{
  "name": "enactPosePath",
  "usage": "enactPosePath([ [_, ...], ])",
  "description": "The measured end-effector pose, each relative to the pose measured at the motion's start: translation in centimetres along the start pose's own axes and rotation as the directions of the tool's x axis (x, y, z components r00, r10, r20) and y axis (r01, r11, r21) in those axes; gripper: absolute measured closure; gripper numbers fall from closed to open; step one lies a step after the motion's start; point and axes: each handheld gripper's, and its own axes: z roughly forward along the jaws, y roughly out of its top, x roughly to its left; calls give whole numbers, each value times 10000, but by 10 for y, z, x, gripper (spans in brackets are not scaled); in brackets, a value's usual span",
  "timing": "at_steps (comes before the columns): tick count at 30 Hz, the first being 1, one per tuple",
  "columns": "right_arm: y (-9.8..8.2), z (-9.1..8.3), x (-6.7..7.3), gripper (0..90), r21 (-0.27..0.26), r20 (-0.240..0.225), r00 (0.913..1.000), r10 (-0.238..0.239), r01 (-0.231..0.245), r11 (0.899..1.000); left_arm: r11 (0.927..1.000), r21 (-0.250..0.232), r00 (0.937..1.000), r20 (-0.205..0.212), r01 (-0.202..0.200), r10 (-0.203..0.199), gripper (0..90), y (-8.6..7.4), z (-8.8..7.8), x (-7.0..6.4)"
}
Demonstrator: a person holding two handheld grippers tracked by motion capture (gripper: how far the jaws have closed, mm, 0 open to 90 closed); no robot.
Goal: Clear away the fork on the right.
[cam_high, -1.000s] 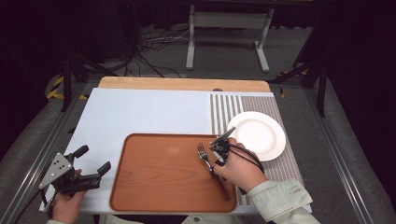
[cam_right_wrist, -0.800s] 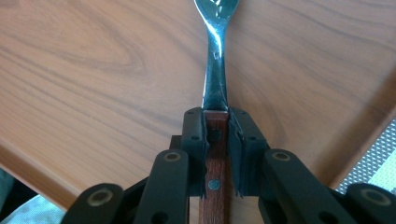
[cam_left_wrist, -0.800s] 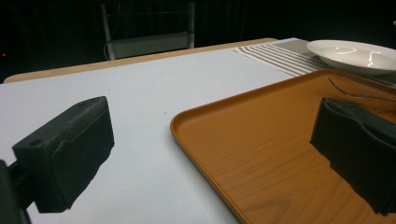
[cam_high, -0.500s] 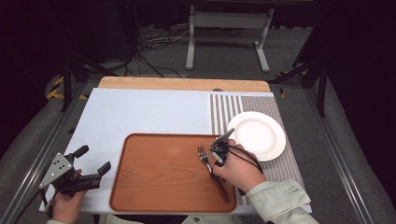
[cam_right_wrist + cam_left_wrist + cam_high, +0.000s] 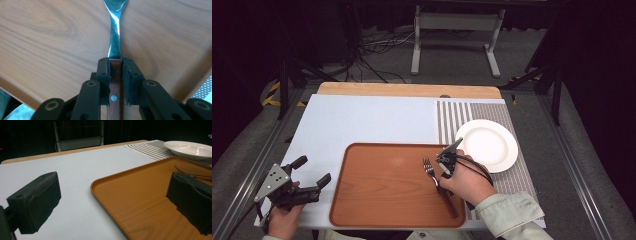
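- At the far left, the left gripper (image 5: 310,176) sits near the front left corner of the tabletop (image 5: 362,120), held low in the person's left hand (image 5: 282,220). Its jaws stand wide apart with nothing between them, and it has kept the same spot and pose as a second ago.
- From the left gripper view, one pad (image 5: 35,200) hangs over the pale tabletop and the other over the tray's near edge.
- Next comes the brown tray (image 5: 382,190), lying at the front middle of the tabletop, in the same place as before.
- On the right part of the tray lies the fork (image 5: 438,184), tines pointing away from the person, its wooden handle toward the front edge. It has slid slightly toward the tray's right edge and front compared with a second ago.
- The right gripper (image 5: 446,167) is clamped on the fork's wooden handle just behind the metal neck; the right gripper view shows both pads pressed on the handle (image 5: 115,82). The right hand (image 5: 467,182) has shifted a little with it.
- Furthest right, the white plate (image 5: 487,145) rests on the striped mat (image 5: 452,115), unmoved, just beyond the gripper.
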Motion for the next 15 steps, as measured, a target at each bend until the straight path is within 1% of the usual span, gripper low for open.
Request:
enactPosePath([
  [6,1,-5,-2,729,-288,-71,9999,-106,104,9995,10000,-8,10000,2,1,-1,2,0,0,0],
  [7,1,-7,-2,710,-442,-92,9996,-269,265,9987,10000,-6,10000,2,0,0,2,0,0,0],
  [10,2,-14,-2,653,-847,-146,9983,-555,541,9949,10000,-15,10000,-6,19,-19,2,0,0,0],
  [11,2,-16,-1,622,-1057,-165,9971,-746,725,9918,10000,-23,10000,-15,15,-15,2,0,0,0],
  [12,2,-19,-1,572,-1318,-223,9946,-1017,979,9864,10000,-20,10000,-21,15,-15,2,0,0,0],
  [13,3,-22,-1,509,-1778,-167,9879,-1541,1487,9728,10000,-21,10000,-23,13,-13,2,0,0,0],
  [14,3,-23,0,409,-2271,20,9787,-2053,2004,9530,10000,-22,10000,-28,15,-15,2,0,0,0],
  [15,4,-24,0,295,-2966,414,9548,-2943,2930,9089,10000,-25,10000,-33,18,-18,2,0,0,0],
])
